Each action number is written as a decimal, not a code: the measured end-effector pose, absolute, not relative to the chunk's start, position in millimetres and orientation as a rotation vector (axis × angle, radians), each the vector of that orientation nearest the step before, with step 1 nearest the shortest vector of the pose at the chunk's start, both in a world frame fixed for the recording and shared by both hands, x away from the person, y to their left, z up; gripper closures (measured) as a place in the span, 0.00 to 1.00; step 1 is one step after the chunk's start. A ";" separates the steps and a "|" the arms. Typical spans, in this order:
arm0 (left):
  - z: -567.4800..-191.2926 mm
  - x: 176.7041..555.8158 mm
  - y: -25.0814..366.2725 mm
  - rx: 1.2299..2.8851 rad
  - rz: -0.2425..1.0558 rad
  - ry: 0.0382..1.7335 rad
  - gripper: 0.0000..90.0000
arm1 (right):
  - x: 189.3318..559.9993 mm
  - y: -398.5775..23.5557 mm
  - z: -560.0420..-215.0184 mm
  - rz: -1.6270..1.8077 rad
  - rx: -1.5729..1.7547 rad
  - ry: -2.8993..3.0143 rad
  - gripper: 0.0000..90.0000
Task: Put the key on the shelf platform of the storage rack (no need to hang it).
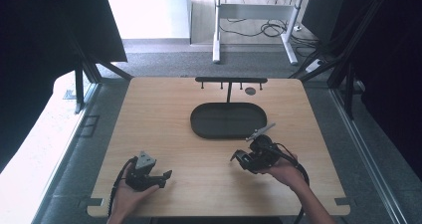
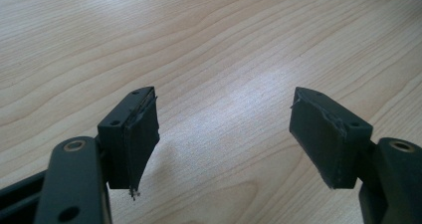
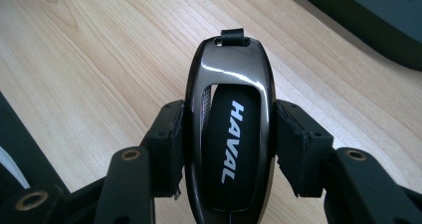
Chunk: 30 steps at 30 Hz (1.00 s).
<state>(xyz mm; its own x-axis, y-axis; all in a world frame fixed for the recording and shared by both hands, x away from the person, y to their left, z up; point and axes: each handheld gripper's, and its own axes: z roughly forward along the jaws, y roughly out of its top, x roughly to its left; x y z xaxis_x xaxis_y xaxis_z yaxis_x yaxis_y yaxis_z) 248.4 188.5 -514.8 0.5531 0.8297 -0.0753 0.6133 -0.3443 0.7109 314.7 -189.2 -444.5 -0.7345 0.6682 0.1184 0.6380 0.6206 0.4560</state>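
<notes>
One key fob (image 3: 230,139), one tray (image 1: 228,120).

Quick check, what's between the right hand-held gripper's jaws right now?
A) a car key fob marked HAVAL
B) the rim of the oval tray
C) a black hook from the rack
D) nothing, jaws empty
A: in the right gripper view the right hand-held gripper has both pads pressed on the sides of a glossy dark key fob with HAVAL printed on it, held above the wooden table.
</notes>
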 end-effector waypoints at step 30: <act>-515.8 248.6 187.4 2.092 0.391 1.160 0.31 | 347.1 -195.5 -430.4 0.793 1.191 2.720 0.55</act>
